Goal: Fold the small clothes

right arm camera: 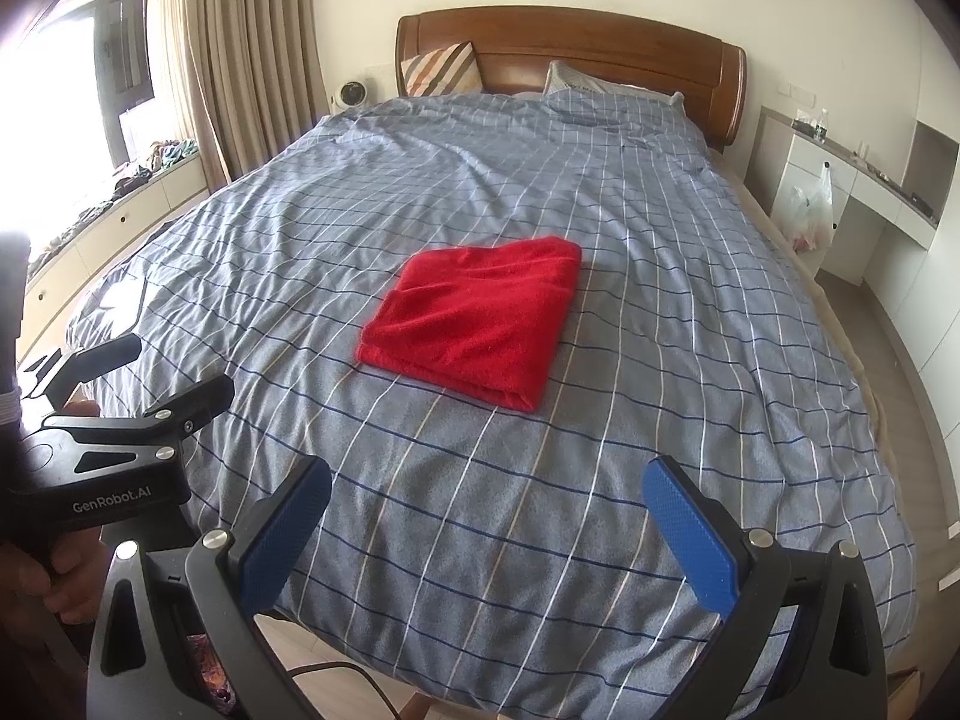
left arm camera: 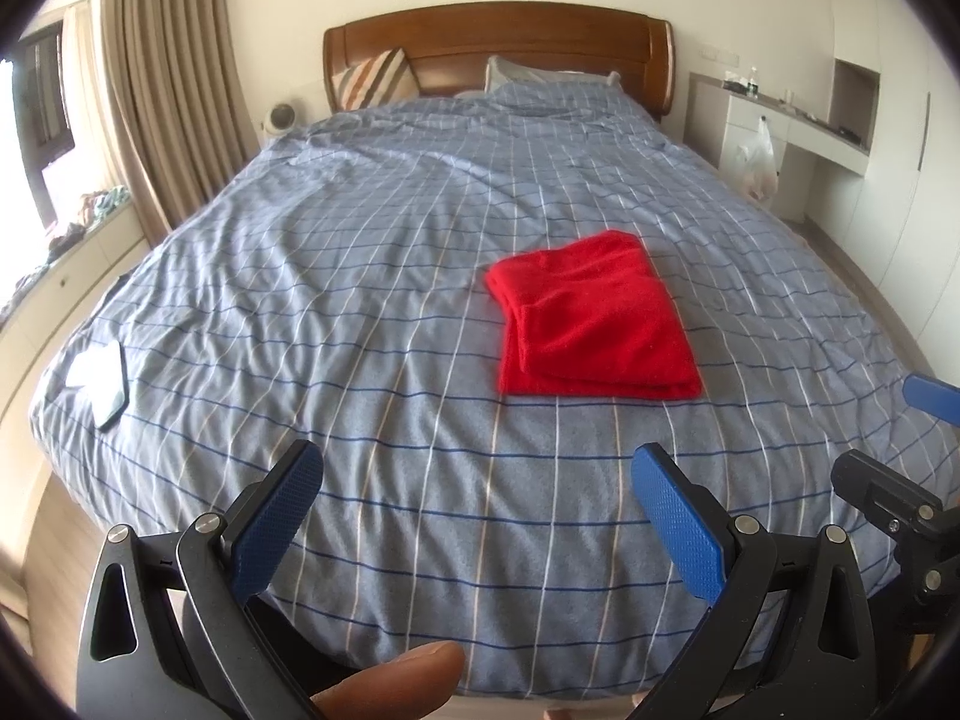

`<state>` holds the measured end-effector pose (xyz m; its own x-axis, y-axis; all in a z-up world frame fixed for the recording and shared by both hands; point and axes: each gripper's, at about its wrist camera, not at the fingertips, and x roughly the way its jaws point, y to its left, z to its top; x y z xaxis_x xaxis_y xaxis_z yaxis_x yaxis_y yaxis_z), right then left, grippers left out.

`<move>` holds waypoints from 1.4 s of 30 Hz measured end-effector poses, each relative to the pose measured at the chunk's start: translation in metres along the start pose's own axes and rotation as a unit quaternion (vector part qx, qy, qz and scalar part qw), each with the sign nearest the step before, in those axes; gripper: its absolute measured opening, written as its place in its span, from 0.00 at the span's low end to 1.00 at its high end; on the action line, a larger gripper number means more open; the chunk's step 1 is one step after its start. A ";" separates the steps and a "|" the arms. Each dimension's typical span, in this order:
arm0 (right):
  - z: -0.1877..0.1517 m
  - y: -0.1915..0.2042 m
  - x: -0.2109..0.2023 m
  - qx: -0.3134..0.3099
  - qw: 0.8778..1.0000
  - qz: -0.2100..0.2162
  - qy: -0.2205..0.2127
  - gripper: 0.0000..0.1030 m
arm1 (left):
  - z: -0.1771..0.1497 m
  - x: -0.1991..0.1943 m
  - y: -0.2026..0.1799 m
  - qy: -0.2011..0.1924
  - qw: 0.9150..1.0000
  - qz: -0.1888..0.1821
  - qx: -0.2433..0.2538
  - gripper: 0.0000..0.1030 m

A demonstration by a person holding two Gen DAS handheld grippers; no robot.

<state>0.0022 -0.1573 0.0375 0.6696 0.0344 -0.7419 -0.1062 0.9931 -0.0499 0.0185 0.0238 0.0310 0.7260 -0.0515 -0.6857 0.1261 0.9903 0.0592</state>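
the red cloth (left arm camera: 594,318) is seen lying folded into a flat stack on the bed (left arm camera: 360,300), right of centre and well clear of the near edge — probably left there as finished. the left tongs (left arm camera: 477,531) and right tongs (right arm camera: 486,534) are held spread and empty over the near edge, nothing pinched — apparently drawn back from the cloth.
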 end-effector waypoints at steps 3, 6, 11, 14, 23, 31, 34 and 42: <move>0.001 -0.001 0.005 0.002 1.000 -0.004 0.003 1.00 | 0.003 -0.003 0.001 -0.007 1.000 0.002 -0.002 1.00; 0.007 -0.002 0.003 0.003 1.000 -0.010 -0.007 0.99 | 0.007 -0.003 0.002 -0.010 1.000 -0.004 -0.007 1.00; 0.018 -0.002 -0.006 0.001 0.999 -0.014 -0.030 1.00 | 0.012 -0.002 -0.001 -0.005 1.000 -0.007 -0.009 1.00; 0.021 -0.001 -0.006 0.000 0.999 -0.019 -0.032 1.00 | 0.012 -0.002 -0.005 -0.001 1.000 -0.004 -0.001 1.00; 0.018 -0.007 0.000 0.015 0.999 -0.032 -0.020 1.00 | 0.012 0.000 -0.004 0.003 1.000 0.010 -0.001 1.00; 0.018 -0.004 -0.003 0.007 0.999 -0.031 -0.013 1.00 | 0.015 0.001 -0.005 0.001 1.000 0.006 -0.003 1.00; 0.018 -0.002 -0.006 0.003 0.999 -0.029 -0.014 1.00 | 0.016 0.001 -0.004 0.004 1.000 -0.001 -0.008 1.00; 0.020 0.000 -0.011 0.001 0.999 -0.034 -0.018 1.00 | 0.016 0.002 -0.003 0.007 1.000 -0.001 -0.008 1.00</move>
<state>0.0097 -0.1557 0.0586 0.7014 -0.0292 -0.7122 -0.0583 0.9935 -0.0982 0.0310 0.0188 0.0412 0.7169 -0.0516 -0.6953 0.1159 0.9922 0.0459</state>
